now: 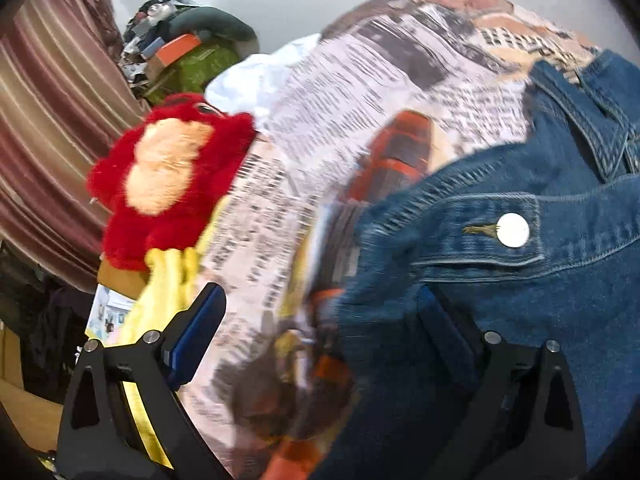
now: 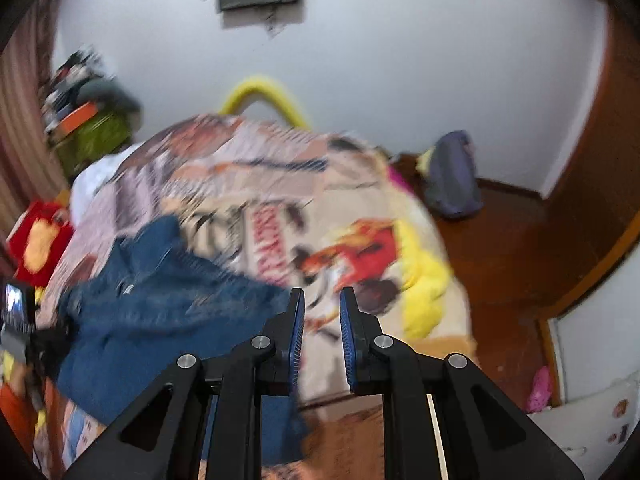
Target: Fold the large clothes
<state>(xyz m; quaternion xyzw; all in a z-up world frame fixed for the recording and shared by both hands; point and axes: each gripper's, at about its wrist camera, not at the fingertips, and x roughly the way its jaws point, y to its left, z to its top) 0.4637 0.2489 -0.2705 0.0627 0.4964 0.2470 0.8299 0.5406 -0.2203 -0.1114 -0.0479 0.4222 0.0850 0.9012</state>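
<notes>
A blue denim jacket [image 1: 520, 280] with a silver button lies crumpled on a bed with a printed cover [image 1: 320, 128]. My left gripper [image 1: 320, 312] is open wide just above the cover at the jacket's left edge; the right finger rests over the denim. In the right wrist view the jacket [image 2: 160, 312] lies on the bed's left side. My right gripper [image 2: 322, 312] hovers above the bed's near edge, right of the jacket, with a narrow gap between its fingers and nothing held. Both views are blurred.
A red plush toy [image 1: 168, 176] lies at the bed's left side by a striped curtain [image 1: 44, 128]. A pile of boxes and bags [image 2: 88, 120] stands at the back left. A grey backpack [image 2: 452, 176] sits on the wooden floor [image 2: 500, 264] to the right.
</notes>
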